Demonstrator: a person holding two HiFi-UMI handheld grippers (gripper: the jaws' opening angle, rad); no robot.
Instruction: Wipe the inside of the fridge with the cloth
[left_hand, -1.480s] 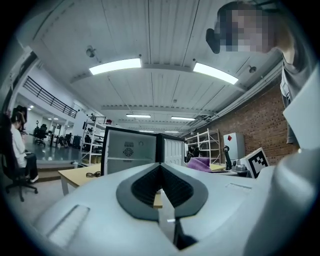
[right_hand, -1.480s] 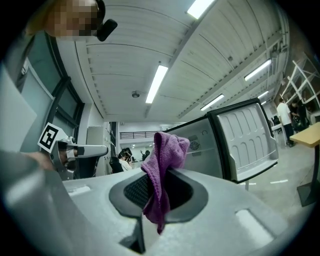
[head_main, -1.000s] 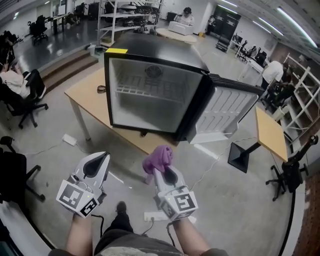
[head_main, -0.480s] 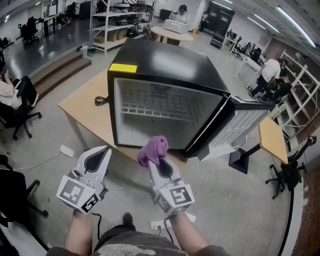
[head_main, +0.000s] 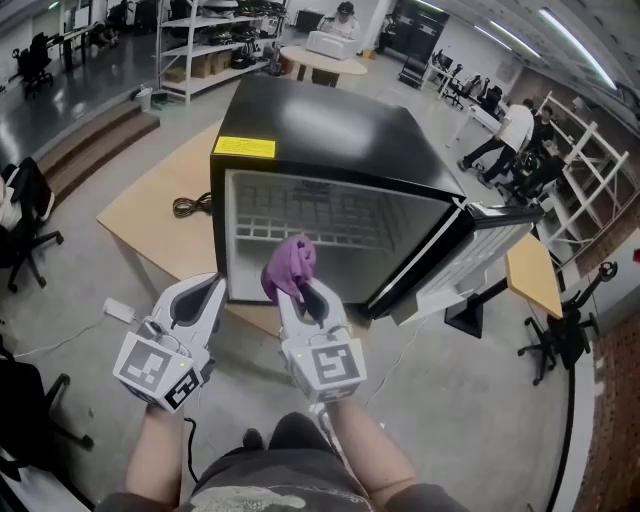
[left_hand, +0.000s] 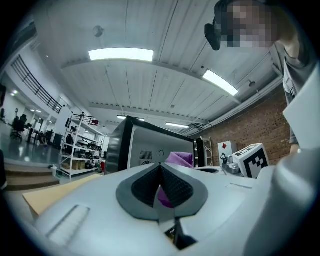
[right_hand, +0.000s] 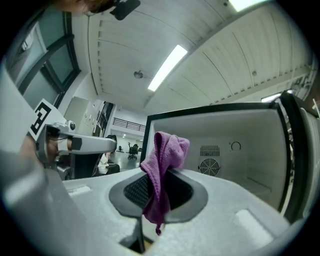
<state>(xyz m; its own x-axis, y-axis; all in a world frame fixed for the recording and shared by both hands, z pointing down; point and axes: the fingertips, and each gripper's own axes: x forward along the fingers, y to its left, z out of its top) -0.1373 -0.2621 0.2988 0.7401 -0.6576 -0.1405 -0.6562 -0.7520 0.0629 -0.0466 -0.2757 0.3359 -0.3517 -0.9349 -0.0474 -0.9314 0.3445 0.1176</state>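
From the head view, the black fridge (head_main: 330, 125) stands on a wooden counter (head_main: 150, 215) with its door (head_main: 487, 250) swung wide to the right. The right claw (head_main: 298, 292) is clamped on a purple cloth (head_main: 288, 262), holding it upright just in front of the lower left part of the opening. The left claw (head_main: 208, 290) hovers beside it, lower and to the left, in front of the counter's edge.

The right gripper view shows what the head view cannot. The cloth is pinched between the two pads, its bunched top standing above them and a tail hanging below. Beyond it lies the pale interior with a round fan grille (right_hand: 209, 166) on the back wall.

The left gripper view shows that claw's pads pressed together with nothing between them. The purple seen past them is the cloth in the other claw.

Only the head view shows the surroundings. There is a yellow label (head_main: 244, 147) on the fridge's top front corner, a wire shelf (head_main: 300, 228) inside and a coiled cable (head_main: 186, 207) on the counter to the fridge's left. A black stand (head_main: 465, 315) is on the floor under the open door. Nothing stands between the cloth and the opening.
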